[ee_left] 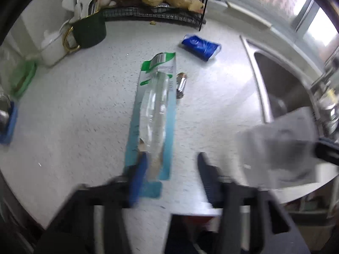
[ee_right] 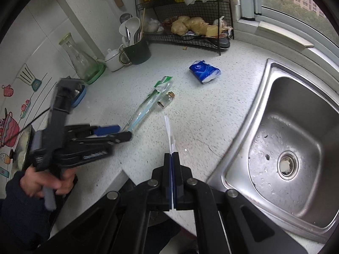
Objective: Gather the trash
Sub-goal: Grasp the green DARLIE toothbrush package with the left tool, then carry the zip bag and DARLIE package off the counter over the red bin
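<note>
Left tool half open over toothbrush packaging, right tool clamping paper scrap

The left gripper is held at the frame's left by a bare hand — jaws parted. The right gripper, at lower centre, is clamped tight — pitched downward.

White speckled counter, stainless sink set into it on the right, wet basin, drain in the middle. White tiled wall on the left with cartoon kitchen stickers. Black wire rack in the back corner. Window behind the sink, daylight coming in, apartment blocks and trees outside.
</note>
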